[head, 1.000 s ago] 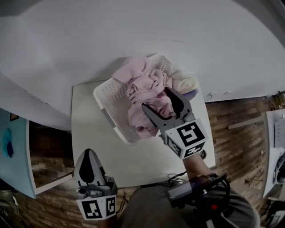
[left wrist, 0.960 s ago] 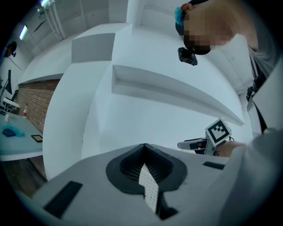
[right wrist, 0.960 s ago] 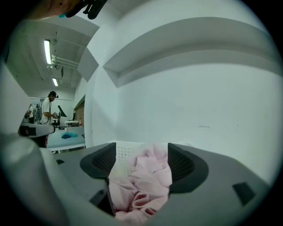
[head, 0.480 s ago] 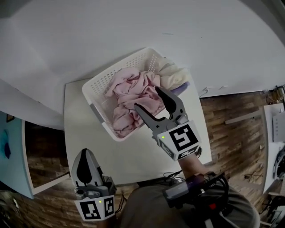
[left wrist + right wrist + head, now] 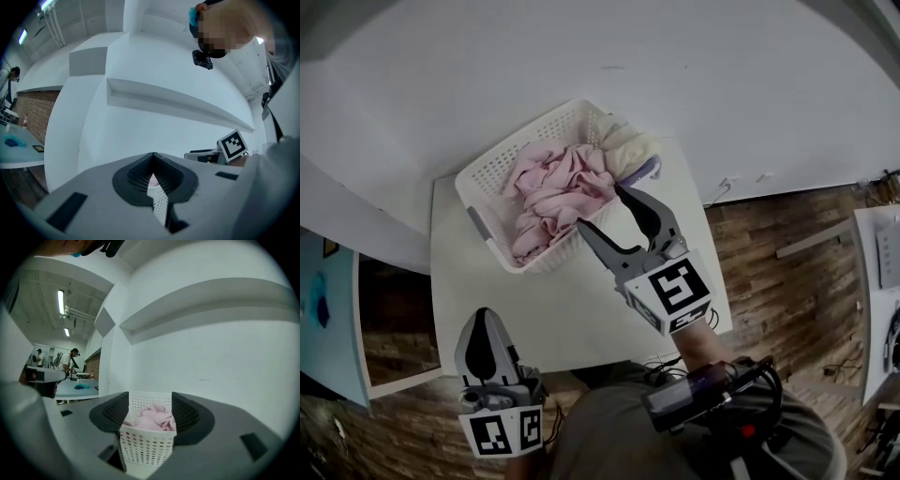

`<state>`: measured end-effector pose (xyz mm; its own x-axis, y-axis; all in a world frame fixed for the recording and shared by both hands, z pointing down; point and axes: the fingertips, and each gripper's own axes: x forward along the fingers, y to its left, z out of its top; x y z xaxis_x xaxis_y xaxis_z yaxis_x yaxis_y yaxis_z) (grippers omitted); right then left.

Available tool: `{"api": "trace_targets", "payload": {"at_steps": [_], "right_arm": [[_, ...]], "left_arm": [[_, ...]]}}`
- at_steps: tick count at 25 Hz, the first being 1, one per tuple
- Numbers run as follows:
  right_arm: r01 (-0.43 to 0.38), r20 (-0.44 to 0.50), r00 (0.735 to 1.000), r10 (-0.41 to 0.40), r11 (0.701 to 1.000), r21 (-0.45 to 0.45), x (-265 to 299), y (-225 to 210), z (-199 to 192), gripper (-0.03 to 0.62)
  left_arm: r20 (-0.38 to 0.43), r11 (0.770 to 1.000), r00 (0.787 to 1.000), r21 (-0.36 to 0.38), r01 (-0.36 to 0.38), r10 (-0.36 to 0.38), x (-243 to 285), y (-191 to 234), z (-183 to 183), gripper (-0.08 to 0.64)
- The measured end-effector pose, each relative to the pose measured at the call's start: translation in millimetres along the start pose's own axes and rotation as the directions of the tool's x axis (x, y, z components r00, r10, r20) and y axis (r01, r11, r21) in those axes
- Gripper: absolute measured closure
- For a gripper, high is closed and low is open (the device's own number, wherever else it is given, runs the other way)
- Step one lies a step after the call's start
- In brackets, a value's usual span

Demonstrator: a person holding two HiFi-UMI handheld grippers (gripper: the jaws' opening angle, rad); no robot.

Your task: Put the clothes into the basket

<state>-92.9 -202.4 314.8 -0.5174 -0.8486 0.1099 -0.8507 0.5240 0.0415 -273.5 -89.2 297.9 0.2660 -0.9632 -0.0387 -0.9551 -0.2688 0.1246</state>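
The right gripper's (image 5: 600,208) fingers (image 5: 652,217) stand apart with nothing between the pads, and they are closing. They hover over the table (image 5: 572,314), just short of the basket's (image 5: 485,176) near-right side. Its own view shows that gap plainly. The dark pads (image 5: 115,411) frame the white perforated basket (image 5: 147,448) some way ahead, apart from the gripper (image 5: 150,401), with pink clothes (image 5: 152,419) heaped above the rim.

The left gripper (image 5: 483,323) is closed, its fingers meeting at the tips and gripping nothing. From above it hangs off the table's near-left corner, well apart from the basket. In its own view the gripper (image 5: 153,161) leaves only a thin slit, through which a sliver of basket mesh (image 5: 160,202) shows.

Only the head view gives the whole load. The pink clothes (image 5: 553,192) fill the middle of the basket. A cream garment (image 5: 628,147) is bunched at the basket's far-right corner, with a bit of purple fabric (image 5: 643,172) over the rim beside it. The basket sits on the table's far-left part, against the white wall (image 5: 581,56).

The left gripper view catches the right gripper's marker cube (image 5: 233,144). The right gripper view shows another person (image 5: 70,359) at a far table.
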Motion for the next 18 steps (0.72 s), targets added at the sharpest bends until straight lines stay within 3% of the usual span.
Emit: {"api": "trace_targets", "payload": {"at_steps": [4,11,18], "right_arm": [[-0.032,0.037,0.999,0.031,0.999,0.026,-28,3,1,0.355],[-0.122,0.06,0.991,0.118,0.991,0.064,-73,25,-4,0.518],[-0.143,0.038,0.989,0.141,0.988,0.06,-104,39,-8,0.541]], "left_arm": [[0.004,1.0,1.0,0.009,0.015,-0.015,-12,-27,5,0.552],[0.019,1.0,1.0,0.026,0.014,-0.015,-34,-68,19,0.552],[0.028,0.998,1.0,0.062,0.007,-0.009,-51,-88,33,0.552]]}}
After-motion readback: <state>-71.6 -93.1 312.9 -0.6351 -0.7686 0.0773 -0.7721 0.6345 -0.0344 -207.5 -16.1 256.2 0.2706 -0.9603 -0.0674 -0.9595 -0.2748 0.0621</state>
